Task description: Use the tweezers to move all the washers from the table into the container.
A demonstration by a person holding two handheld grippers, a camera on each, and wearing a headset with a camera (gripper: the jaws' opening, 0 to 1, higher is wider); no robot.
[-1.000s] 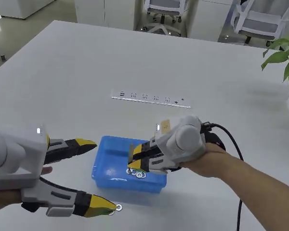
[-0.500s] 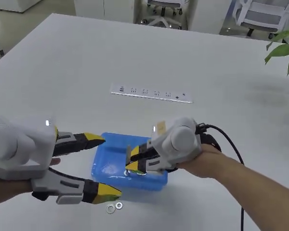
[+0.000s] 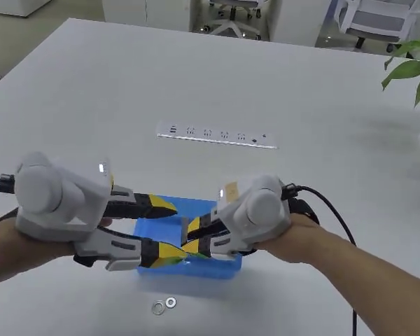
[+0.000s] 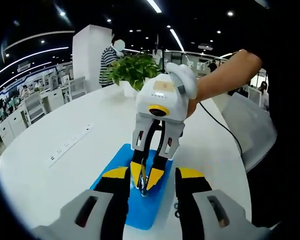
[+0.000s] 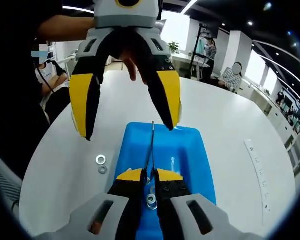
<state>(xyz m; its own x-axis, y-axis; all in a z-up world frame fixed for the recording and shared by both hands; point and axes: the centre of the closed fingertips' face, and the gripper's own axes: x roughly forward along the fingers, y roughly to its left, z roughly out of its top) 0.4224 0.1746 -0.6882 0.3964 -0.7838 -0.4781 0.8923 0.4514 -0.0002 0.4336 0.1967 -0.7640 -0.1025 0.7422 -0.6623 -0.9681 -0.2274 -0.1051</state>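
A blue container [image 3: 196, 269] sits on the white table near me. My right gripper [image 3: 194, 236] hangs over it, shut on thin metal tweezers [image 5: 152, 142] that point along the container [image 5: 186, 150]. Washers [image 5: 151, 200] lie inside it under the jaws. My left gripper [image 3: 169, 229] faces the right one over the container's left part, open, its yellow-tipped jaws either side of the tweezers' end [image 4: 143, 176] with nothing held. Two washers [image 3: 164, 305] lie side by side on the table just in front of the container, also seen in the right gripper view as washers [image 5: 101, 163].
A white power strip [image 3: 217, 137] lies flat on the table beyond the container. A black cable [image 3: 329, 210] trails from the right gripper. A potted plant [image 3: 413, 77] stands at the far right, and office chairs [image 3: 234, 14] past the far edge.
My left gripper has moved right and away from me, from beside the loose washers to over the container, facing the right gripper. The two washers on the table are now uncovered.
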